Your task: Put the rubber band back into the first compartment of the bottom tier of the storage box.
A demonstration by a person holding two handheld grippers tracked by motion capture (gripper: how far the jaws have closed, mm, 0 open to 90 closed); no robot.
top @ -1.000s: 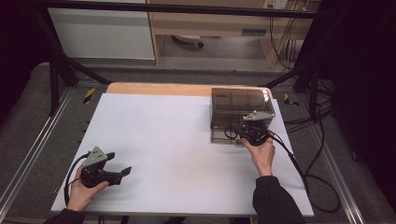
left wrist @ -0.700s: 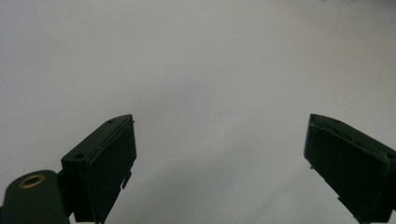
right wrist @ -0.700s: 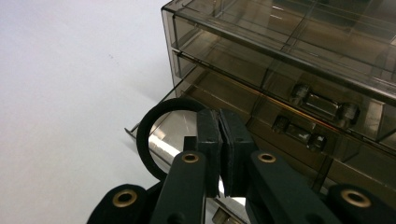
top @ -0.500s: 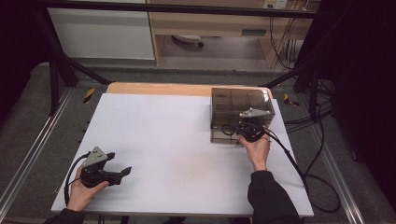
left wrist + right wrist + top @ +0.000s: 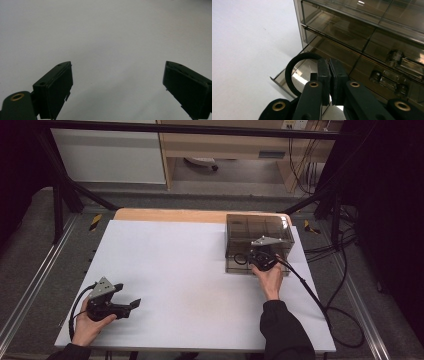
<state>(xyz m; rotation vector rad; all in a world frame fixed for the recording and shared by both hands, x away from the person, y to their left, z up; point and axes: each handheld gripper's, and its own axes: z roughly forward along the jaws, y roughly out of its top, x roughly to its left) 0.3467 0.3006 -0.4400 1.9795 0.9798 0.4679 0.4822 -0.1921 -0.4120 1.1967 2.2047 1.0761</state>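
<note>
High view: your right gripper [image 5: 259, 258] has edged closer to the smoky drawer cabinet [image 5: 257, 231] at the table's [image 5: 175, 250] far right than a second ago; your left gripper [image 5: 131, 304] has stayed near the front left corner, jaws wide apart. Right gripper view: the jaws are pinched on a black ring [image 5: 295, 67] over the slightly open bottom drawer [image 5: 287, 81]. Drawer contents blur behind tinted plastic.

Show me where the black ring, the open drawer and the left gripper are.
black ring [image 5: 291, 65], right gripper view, its curved band.
open drawer [image 5: 280, 81], right gripper view, its front edge.
left gripper [image 5: 131, 305], high view, between its fingertips.
</note>
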